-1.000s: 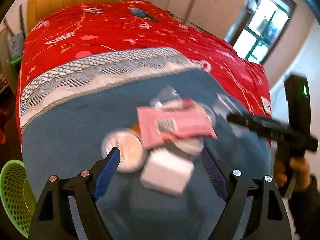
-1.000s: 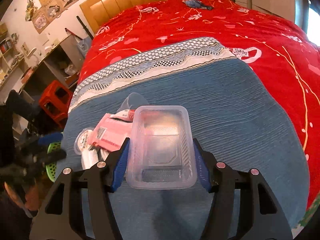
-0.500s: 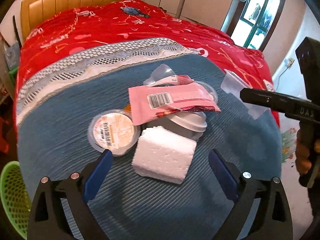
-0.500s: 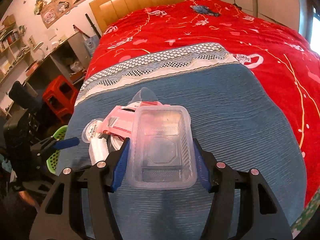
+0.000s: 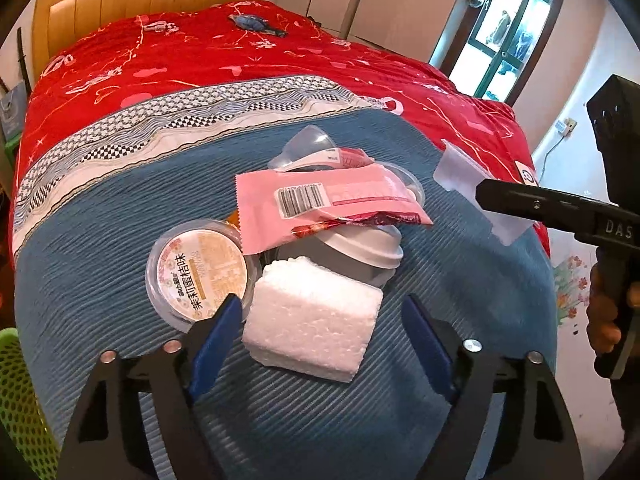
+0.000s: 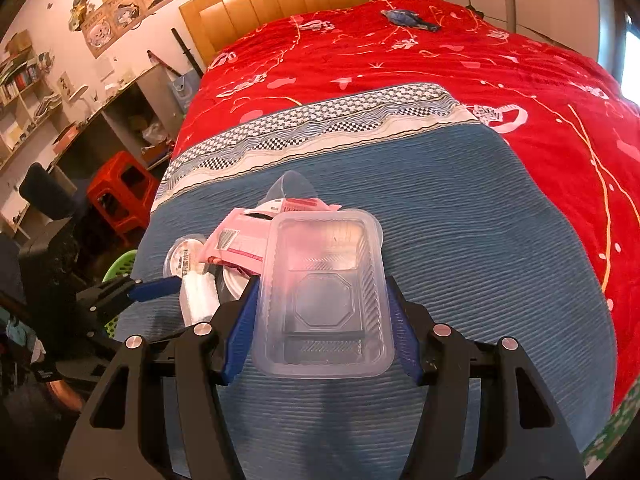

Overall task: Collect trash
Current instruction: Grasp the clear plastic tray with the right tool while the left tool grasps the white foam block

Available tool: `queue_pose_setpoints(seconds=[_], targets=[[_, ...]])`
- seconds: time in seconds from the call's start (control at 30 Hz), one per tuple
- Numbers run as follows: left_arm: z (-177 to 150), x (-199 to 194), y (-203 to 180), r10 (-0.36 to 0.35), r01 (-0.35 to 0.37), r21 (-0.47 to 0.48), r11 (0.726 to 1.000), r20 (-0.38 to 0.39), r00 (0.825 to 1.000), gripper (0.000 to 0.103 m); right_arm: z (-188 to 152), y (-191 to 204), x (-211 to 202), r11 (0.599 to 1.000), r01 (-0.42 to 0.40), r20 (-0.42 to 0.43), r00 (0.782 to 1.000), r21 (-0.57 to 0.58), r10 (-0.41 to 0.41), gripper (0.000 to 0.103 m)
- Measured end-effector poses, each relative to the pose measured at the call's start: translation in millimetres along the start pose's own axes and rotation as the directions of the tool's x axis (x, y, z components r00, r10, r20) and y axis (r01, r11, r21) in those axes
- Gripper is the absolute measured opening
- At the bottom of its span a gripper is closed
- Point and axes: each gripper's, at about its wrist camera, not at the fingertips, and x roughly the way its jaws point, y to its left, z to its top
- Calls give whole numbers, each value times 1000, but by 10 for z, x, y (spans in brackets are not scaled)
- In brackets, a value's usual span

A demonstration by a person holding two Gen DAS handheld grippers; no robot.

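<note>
A pile of trash lies on the blue blanket (image 5: pixel 100 240): a white foam block (image 5: pixel 312 320), a round sealed cup with an orange label (image 5: pixel 200 272), a pink wrapper (image 5: pixel 324 204), a white lid (image 5: pixel 364 248) and a clear cup (image 5: pixel 308 144). My left gripper (image 5: pixel 320 332) is open, its blue fingers either side of the foam block. My right gripper (image 6: pixel 320 316) is shut on a clear plastic tray (image 6: pixel 324 296) and holds it above the blanket beside the pile; the tray also shows in the left wrist view (image 5: pixel 468 184).
A green mesh basket (image 5: pixel 16 400) stands by the bed at the lower left, also in the right wrist view (image 6: pixel 120 264). The red bedspread (image 6: pixel 400 64) covers the far bed, with a small blue object (image 6: pixel 408 18) on it. A red stool (image 6: pixel 120 196) and shelves stand at the left.
My left gripper has moved in closer to the pile, and its fingers now flank the foam block. My right gripper still holds the tray, nearly in place.
</note>
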Motion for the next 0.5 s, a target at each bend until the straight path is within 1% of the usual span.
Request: queue_pose_setpoints(seconds=[0.27,0.33,0.4,0.43,0.5], targets=[[-15,-9,-2,15,-15,11,1000,11,1000,66,-8,11,14,1000,-6,-2,1000,1,6,60],[-18,-37,-19,35,-35,17,999,27,999,65,-5,28,0,1000,-8,-1,1000,-3,8,60],[-24,-57,-21,29,-30,19,999,29,999,65,-3,51,-6,1000,-9,0,1000,-8,9,60],[-30,-71,-43,49,-50,31,998,40,998,65,-3,63,-14,1000,-8,2,1000,-12,8,60],[-32,-73,-61,62,-63,40,997,43,997,65,-4,85,-22,1000,-10,4,1000,-13,10,60]])
